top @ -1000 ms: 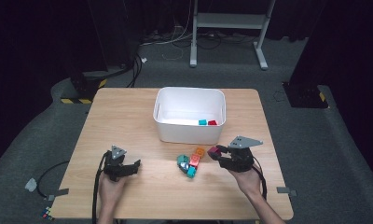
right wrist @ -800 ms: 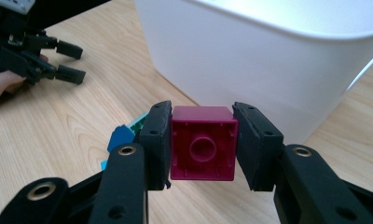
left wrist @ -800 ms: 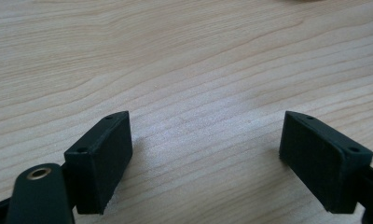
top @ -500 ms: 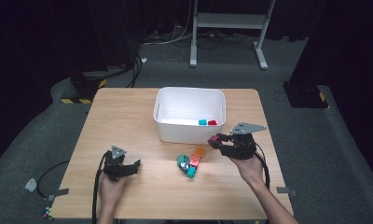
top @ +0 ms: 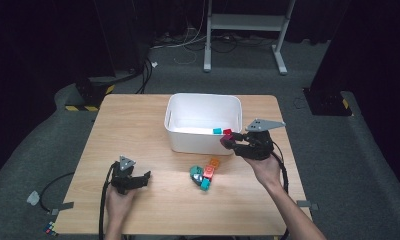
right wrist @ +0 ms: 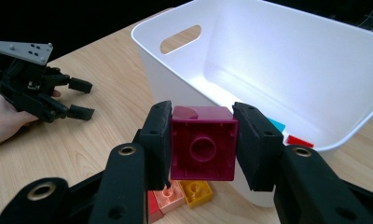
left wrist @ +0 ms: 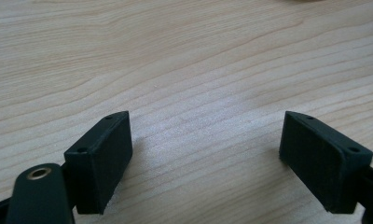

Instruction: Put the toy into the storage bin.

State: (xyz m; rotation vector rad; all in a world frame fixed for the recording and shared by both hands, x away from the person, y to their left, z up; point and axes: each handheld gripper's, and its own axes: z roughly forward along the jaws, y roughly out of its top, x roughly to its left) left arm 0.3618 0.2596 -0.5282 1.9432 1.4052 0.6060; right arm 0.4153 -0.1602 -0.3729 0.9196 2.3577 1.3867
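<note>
My right gripper (right wrist: pixel 202 140) is shut on a magenta brick (right wrist: pixel 203 147), held above the table beside the white bin's near right corner; in the high view that gripper (top: pixel 228 142) carries the brick (top: pixel 225 140) at the bin's front wall. The white bin (top: pixel 180 131) holds a teal brick (top: pixel 217 131) and a red brick (top: pixel 227 132). A small cluster of orange, red and teal bricks (top: pixel 204 174) lies on the table in front of the bin. My left gripper (top: pixel 144 178) rests low at the table's front left, its jaws wide open over bare wood (left wrist: pixel 208 140).
The wooden table (top: pixel 128 125) stands on a grey floor. A white stand's legs (top: pixel 208 62) and cables lie behind the table. In the right gripper view the other gripper (right wrist: pixel 84 99) shows at the far left, held by a hand.
My right gripper has risen with the magenta brick and moved from beside the brick cluster toward the bin's near right corner. The left gripper has stayed in place.
</note>
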